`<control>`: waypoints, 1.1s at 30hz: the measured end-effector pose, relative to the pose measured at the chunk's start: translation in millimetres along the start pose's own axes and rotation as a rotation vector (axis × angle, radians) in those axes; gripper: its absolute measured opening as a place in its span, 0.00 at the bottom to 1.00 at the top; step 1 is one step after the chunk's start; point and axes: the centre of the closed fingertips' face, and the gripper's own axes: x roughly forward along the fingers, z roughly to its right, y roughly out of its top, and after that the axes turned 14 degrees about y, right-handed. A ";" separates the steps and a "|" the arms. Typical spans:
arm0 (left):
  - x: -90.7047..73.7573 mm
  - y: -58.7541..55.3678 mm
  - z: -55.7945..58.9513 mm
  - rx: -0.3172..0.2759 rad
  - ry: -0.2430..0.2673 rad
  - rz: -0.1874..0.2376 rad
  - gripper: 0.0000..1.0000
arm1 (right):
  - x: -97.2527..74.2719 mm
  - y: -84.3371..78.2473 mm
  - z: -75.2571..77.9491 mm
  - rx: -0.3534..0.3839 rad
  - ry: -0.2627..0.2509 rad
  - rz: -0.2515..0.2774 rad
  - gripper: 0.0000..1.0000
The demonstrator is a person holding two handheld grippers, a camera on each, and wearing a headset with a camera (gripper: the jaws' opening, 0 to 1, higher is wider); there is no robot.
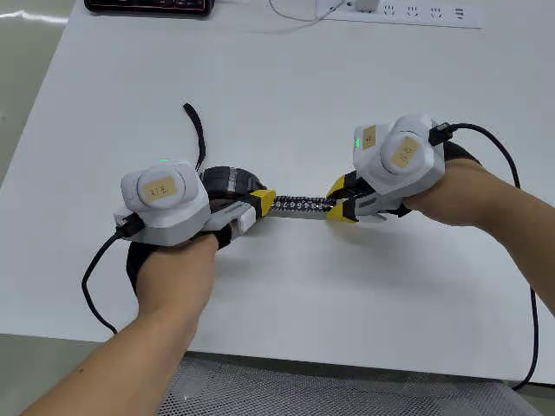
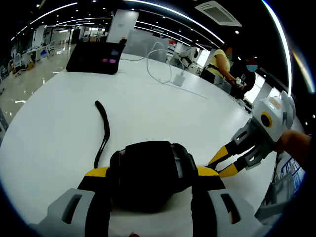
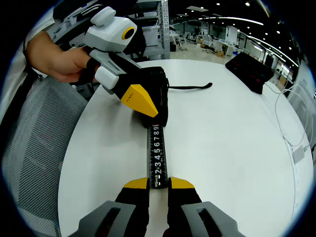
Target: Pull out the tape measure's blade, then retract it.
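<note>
Here, toward the near edge of the desk (image 1: 303, 295), the left tongs (image 1: 256, 204) clamp the black tape measure (image 1: 227, 180), while the right tongs (image 1: 340, 204) pinch the tip of its blade (image 1: 299, 204), stretched between them. The wrist strap (image 1: 196, 130) trails toward the far edge, where a power strip (image 1: 408, 12) lies.

On the table (image 1: 286, 95), the tape measure (image 1: 227, 180) sat left of centre, near my edge, clamped between the jaws of my left gripper (image 1: 247, 195). Its blade (image 1: 299, 204) ran rightwards to my right gripper (image 1: 336, 201), whose jaws pinched its end. The strap (image 1: 196, 130) trailed away behind the tape measure. Along the far edge lay a power strip (image 1: 416, 12) at right and a flat device (image 1: 147, 5) at left. A mesh chair (image 1: 329, 394) stood below the near edge.
</note>
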 end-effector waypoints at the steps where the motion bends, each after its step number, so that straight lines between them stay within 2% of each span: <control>1: 0.0 0.0 0.1 0.000 0.000 0.000 0.61 | 0.3 0.4 0.0 0.000 0.000 0.001 0.09; 33: 0.0 0.5 -0.2 -0.010 -0.004 0.002 0.61 | 14.0 18.5 1.4 -0.014 0.008 0.013 0.09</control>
